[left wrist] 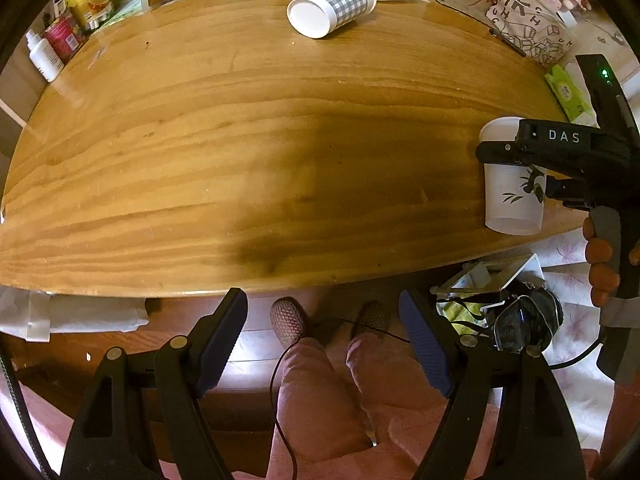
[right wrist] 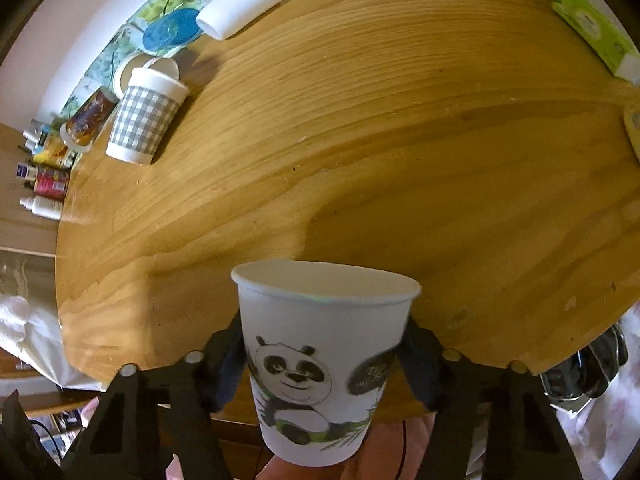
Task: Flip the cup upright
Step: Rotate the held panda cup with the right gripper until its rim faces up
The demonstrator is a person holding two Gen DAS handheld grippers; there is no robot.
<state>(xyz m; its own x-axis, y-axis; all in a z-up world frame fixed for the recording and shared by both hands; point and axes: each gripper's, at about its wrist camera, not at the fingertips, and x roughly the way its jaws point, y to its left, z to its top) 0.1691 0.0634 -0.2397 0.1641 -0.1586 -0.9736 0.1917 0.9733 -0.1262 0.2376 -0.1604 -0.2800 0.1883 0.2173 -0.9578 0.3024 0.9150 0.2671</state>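
While the right gripper (right wrist: pixel 322 360) squeezes the panda cup (right wrist: pixel 326 360) by its sides at the bottom middle of its view, mouth up, the left gripper (left wrist: pixel 322 344) waits wide open, holding nothing. I think the paper cup is light and squashy, so hold it softly. Farther up on the desk (right wrist: pixel 400 140) lies a checked cup (right wrist: pixel 146 120).

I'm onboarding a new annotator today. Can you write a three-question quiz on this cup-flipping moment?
1. True or false: the panda cup sits mouth-up between the right gripper's fingers.
2. Which gripper holds nothing? A) left B) right
3. Fill in: the grey checked cup at the far side of the wooden table lies on its ____.

Key:
1. True; its open rim faces up and both pads press its wall.
2. A; the left gripper is open, hanging off the table's near edge.
3. side
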